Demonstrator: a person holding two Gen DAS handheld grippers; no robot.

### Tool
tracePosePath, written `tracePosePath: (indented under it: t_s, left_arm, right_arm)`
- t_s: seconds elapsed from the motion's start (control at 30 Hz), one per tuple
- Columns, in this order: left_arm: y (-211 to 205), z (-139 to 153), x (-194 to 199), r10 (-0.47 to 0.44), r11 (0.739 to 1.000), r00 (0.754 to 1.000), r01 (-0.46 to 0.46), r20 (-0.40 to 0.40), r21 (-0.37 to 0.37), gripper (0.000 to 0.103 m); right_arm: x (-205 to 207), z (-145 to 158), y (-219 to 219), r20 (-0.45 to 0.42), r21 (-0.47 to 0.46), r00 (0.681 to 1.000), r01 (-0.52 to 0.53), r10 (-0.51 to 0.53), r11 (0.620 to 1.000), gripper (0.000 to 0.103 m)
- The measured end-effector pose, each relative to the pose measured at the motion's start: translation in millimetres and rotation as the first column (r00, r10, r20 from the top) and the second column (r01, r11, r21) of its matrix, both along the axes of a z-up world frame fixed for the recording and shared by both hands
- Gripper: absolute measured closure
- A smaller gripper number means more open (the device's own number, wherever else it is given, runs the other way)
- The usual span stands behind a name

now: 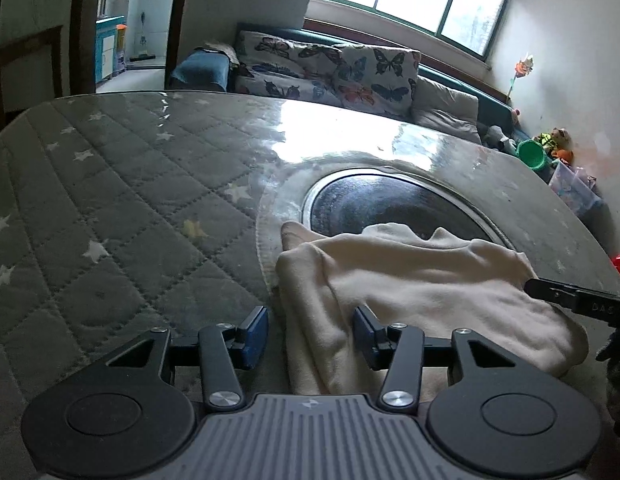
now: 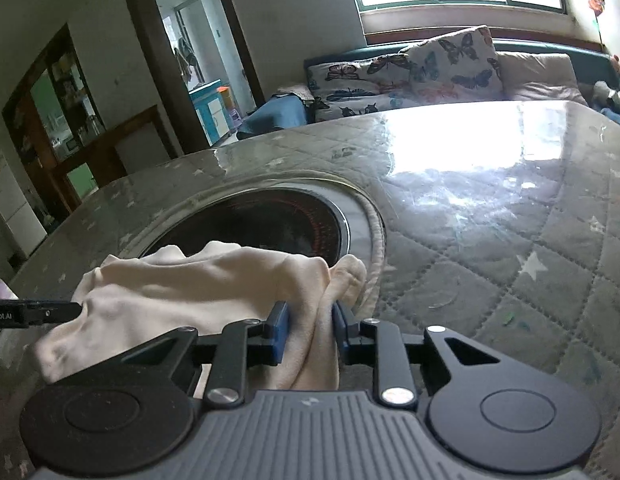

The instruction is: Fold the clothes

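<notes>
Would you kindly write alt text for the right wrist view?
The right tool pinches a bunched fold of cream fabric garment lying on a grey star-quilted table cover, partly over a round black inset. The left tool's tip touches the garment's far side.

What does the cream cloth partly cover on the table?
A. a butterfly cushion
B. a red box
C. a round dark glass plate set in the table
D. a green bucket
C: the far edge of the cream cloth lies over the near rim of the round dark glass plate set into the quilted table.
</notes>
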State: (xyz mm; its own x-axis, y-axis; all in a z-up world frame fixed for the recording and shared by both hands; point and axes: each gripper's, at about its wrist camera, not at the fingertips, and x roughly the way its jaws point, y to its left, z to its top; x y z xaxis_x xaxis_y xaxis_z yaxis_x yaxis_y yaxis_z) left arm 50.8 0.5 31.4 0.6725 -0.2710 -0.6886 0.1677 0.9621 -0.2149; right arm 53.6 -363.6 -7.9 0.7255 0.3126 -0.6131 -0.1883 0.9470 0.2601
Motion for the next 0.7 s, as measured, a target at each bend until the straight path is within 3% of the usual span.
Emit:
tracePosePath:
  t_s: [0.07,0.17,0.43,0.7]
  left_arm:
    - [-1.7,0.0,2.0,-0.016,0.999,1.000,0.016,-0.009,-0.029,0.078]
    - [-7.3,4.4,1.8,-0.016,1.000,1.000,0.016,-0.001,-0.020,0.092]
    - [-42.2,37.4,-8.0,-0.106,0.994,0.990,0.107,0.087,0.001,0.093]
    - [-128.1,50.7,-1.9,-0.271,0.962,0.954,0.274,0.129,-0.003,0.093]
  right_arm:
    - [-2.0,-0.1,3.9,0.005,0.003,1.000,-0.010,0.010,1.000,0.090]
    - [-7.2,4.9,3.1,0.041,0.007,0.999,-0.005,0.004,1.000,0.094]
    - [-35.4,32.9,-17.9,0.130,0.022,0.991,0.042,-0.044,0.999,0.095]
    - [-72.6,58.7,-72.8,0.193,-0.052,0.964,0.197,-0.184,0.979,0.095]
